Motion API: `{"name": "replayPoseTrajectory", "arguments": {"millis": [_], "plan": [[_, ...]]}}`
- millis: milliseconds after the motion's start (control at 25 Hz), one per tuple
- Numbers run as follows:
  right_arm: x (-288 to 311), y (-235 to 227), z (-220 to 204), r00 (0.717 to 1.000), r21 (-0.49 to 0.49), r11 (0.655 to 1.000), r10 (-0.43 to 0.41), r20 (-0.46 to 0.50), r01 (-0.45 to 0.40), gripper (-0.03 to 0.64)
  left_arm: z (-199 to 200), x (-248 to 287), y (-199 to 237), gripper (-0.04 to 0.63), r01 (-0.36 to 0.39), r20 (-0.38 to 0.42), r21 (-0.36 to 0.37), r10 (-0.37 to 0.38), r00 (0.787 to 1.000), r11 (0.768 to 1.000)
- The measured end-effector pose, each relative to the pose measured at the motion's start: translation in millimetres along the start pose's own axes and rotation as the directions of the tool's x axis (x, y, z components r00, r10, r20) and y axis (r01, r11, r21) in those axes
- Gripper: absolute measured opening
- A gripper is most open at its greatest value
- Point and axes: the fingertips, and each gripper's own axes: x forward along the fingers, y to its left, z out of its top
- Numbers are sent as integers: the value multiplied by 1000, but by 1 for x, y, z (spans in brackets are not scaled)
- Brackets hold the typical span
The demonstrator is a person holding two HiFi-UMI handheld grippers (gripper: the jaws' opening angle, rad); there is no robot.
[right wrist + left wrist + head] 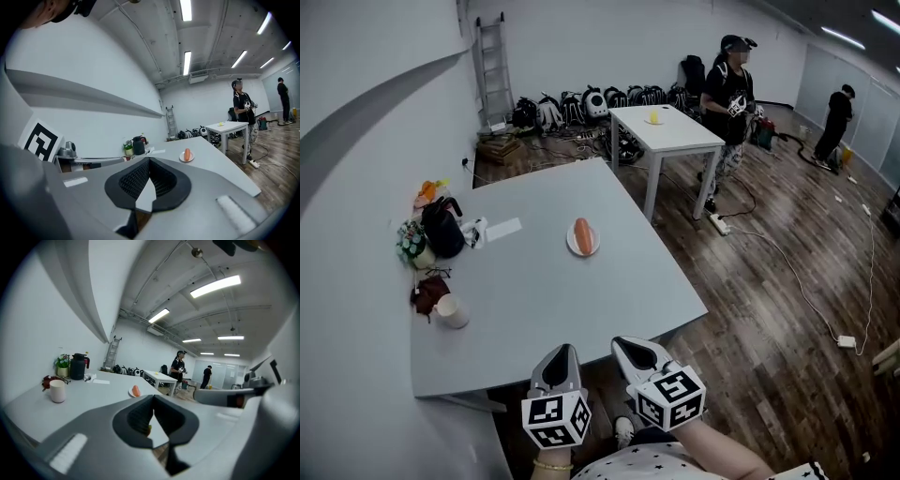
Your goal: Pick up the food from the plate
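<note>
Both grippers are held low at the near edge of the grey table. Left gripper and right gripper each have jaws pressed together, empty. Mid-table, well beyond them, an orange sausage lies on a small white plate. A white cup and black kettle stand left. Path unobstructed. A white table and a person are beyond.
</note>
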Motion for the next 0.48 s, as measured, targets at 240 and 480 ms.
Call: {"name": "replayPoseTrajectory", "arguments": {"millis": [240, 480], "plan": [[55, -54, 12, 999, -2, 1000, 20, -28, -20, -2, 6, 81, 7, 8, 5, -18, -18, -5, 1000, 1000], [100, -97, 19, 999, 24, 1000, 2, -54, 0, 0, 15, 152, 13, 9, -1, -56, -37, -1, 998, 999]]}}
